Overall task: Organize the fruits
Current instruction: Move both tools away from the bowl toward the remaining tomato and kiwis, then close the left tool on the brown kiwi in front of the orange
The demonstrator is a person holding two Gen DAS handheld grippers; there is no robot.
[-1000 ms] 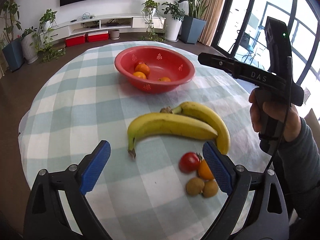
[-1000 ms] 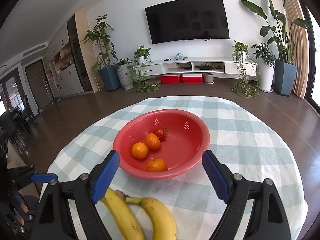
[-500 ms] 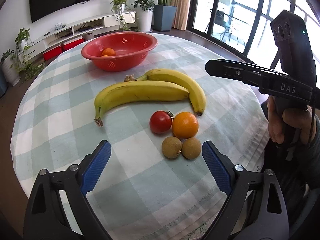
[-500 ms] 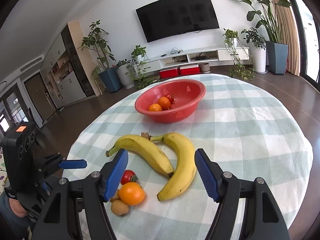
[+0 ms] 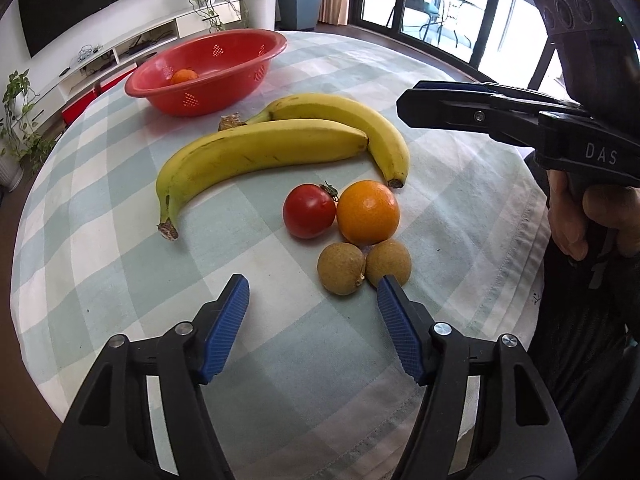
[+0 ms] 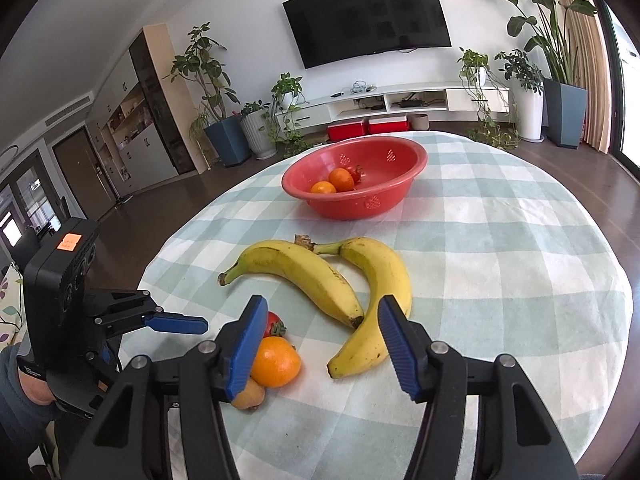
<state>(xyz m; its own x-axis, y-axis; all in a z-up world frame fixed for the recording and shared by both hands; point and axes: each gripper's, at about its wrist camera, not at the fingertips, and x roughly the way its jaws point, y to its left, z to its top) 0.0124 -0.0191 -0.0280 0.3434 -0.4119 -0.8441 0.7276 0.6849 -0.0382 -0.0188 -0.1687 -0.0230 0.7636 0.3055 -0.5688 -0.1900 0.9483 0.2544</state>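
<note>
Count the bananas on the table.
2. One banana lies nearer the tomato; the other banana curves behind it towards the red basket, stems joined. None appear hidden.

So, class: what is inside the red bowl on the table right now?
The red bowl holds two oranges and a small tomato, as the right wrist view shows. Its near wall hides the bowl's floor in front of them, so more fruit could lie there unseen.

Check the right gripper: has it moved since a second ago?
Yes. The right gripper has pulled back from the red bowl, which now sits far beyond its closing jaws; the bananas lie beneath them, nothing gripped.
</note>
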